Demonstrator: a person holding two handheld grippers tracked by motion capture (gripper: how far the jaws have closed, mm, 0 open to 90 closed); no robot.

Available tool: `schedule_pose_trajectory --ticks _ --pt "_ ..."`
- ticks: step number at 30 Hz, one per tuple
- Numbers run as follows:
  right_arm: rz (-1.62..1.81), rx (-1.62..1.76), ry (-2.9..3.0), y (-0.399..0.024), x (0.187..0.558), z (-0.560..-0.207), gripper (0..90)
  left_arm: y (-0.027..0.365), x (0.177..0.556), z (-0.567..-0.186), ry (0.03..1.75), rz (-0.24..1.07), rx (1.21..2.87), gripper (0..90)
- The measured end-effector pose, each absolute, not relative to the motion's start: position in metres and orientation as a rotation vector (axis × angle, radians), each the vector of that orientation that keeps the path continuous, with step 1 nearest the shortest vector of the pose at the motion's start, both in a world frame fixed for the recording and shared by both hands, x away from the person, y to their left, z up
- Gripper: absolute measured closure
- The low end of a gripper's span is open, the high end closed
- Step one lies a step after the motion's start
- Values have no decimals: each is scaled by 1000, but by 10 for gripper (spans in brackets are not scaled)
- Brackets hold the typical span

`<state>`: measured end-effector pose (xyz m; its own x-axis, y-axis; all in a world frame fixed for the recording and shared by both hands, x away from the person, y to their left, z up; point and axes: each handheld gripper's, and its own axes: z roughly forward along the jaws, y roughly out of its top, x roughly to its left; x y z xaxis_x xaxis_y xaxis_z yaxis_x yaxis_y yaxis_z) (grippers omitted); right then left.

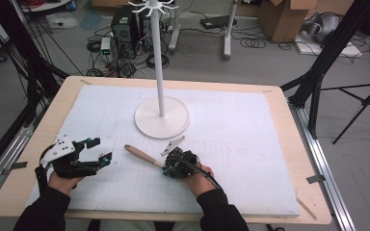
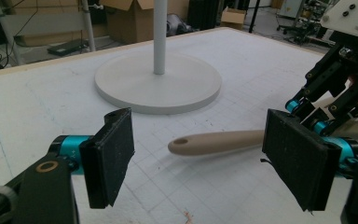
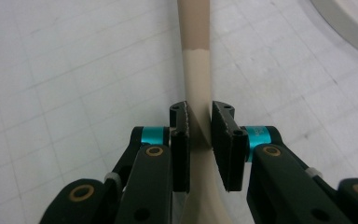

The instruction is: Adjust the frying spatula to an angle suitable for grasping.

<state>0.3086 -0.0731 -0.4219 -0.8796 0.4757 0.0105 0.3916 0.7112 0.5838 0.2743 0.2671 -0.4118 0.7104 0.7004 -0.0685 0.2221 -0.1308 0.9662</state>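
A beige utensil (image 1: 137, 153) with a long handle lies on the white mat, and its handle end has a small hole. My right gripper (image 1: 166, 169) is shut on it. In the right gripper view the pads (image 3: 182, 135) press both sides of the paler neck of the utensil (image 3: 196, 70), which runs away from the jaws. My left gripper (image 1: 101, 150) stands open to the left of the handle end. In the left gripper view its wide-apart jaws (image 2: 203, 161) frame the utensil (image 2: 214, 142), with nothing between the pads. The right gripper (image 2: 307, 119) shows at the right there.
A white stand with a round base (image 1: 162, 118), a tall pole (image 1: 159, 57) and hooks on top rises at the middle back of the mat. The gridded white mat (image 1: 250, 144) covers a wooden table (image 1: 294, 144). Cables, boxes and tripods crowd the floor beyond.
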Motion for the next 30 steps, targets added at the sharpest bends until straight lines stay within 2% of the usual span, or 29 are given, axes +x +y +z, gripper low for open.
schedule_pose_trajectory --ticks 21,30 --pt "867 919 2626 -122 298 -423 778 266 275 -412 752 486 1701 258" --pt "876 963 2605 -130 295 -424 777 265 275 -413 756 485 1700 262"
